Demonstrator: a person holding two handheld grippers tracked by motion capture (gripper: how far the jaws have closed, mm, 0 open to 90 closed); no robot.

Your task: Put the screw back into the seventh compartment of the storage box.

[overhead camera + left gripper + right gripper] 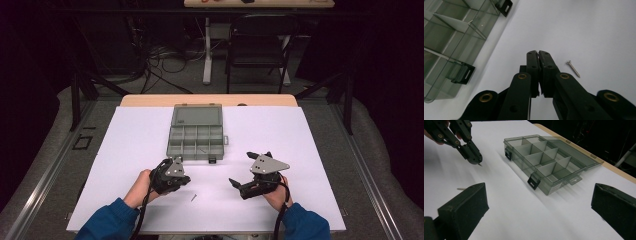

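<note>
White paper covers the worktop [150, 145], and beyond its far edge stand a folding chair [260, 45] and tangled cables on a dark floor. Near the middle of the far edge lies the compartment box [196, 139], its clear lid thrown back flat toward that edge, presumably so the bays can take small parts from above. One bay seems to hold a thin piece already, though it is too small to name.

Close to the near edge, left of centre, a loose screw [573, 68] lies flat on the paper, apart from the box. Left tongs [538, 53] are pressed together; in the right gripper view a thin metal tip [480, 165] pokes from them, probably a second screw pinched there, held nose-down just above the paper between the box's near wall and the loose screw. That hand [138, 187] comes in from the near edge, wrist tilted forward.

Right tongs [242, 169] stand spread wide and grip nothing, hovering level over the near right part, pointed across toward the left hand and the box, likely waiting.
</note>
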